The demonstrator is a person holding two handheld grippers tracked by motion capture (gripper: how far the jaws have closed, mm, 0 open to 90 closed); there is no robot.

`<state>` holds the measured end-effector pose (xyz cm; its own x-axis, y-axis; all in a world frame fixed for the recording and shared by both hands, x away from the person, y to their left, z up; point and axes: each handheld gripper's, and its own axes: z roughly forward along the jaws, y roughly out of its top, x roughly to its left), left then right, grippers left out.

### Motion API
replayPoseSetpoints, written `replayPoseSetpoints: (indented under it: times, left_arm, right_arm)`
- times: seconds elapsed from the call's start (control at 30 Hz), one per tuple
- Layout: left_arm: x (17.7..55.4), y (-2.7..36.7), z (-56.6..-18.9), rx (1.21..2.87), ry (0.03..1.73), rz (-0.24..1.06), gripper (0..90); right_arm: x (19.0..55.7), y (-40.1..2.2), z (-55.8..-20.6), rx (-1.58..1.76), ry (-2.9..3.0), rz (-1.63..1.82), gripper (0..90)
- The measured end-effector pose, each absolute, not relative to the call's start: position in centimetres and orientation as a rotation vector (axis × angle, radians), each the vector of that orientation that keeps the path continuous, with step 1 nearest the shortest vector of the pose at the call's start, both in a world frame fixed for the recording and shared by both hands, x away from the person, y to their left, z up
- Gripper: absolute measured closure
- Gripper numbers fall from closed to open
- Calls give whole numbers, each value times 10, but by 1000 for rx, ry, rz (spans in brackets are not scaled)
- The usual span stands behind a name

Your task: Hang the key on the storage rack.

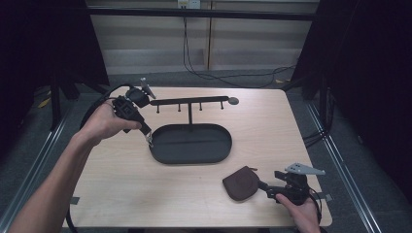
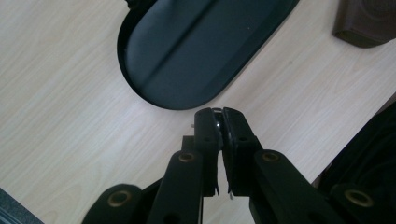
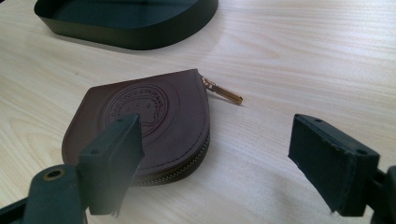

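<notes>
My left gripper [image 1: 147, 137] hangs tip-down over the left end of a black oval tray [image 1: 194, 144]. Its jaws are shut on a small shiny metal piece [image 2: 217, 112], which looks like a ring; most of it is hidden between the pads. The tray [image 2: 196, 51] lies just beyond the tips. A brown leather zip pouch [image 1: 241, 183] lies flat near the table's front right. My right gripper [image 1: 265, 186] rests just right of it, open. In the right gripper view its left jaw stands in front of the pouch [image 3: 159, 107] and nothing is gripped. The gold zipper pull [image 3: 225, 92] points right.
A black post rises from the tray's back and carries a horizontal bar [image 1: 189, 102] with several small hooks. The pale wooden table [image 1: 121, 184] has bare room at front left. Cables run over the floor behind the table. The tray [image 3: 130, 37] lies beyond the pouch.
</notes>
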<state>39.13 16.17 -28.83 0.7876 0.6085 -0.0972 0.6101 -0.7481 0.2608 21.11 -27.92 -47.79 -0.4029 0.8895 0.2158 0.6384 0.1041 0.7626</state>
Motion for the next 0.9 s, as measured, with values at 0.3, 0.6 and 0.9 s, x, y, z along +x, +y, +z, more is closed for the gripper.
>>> replayPoseSetpoints:
  times: [0.3,0.6,0.9]
  left_arm:
    - [404,153,-284,2698,957,2,855]
    - [420,147,-278,2701,994,12,856]
    - [435,141,-276,2684,1011,1,856]
  right_arm:
    - [211,-279,-478,1510,2088,1191,171]
    - [211,-279,-477,1506,2087,1191,171]
    - [211,-280,-477,1503,2089,1196,171]
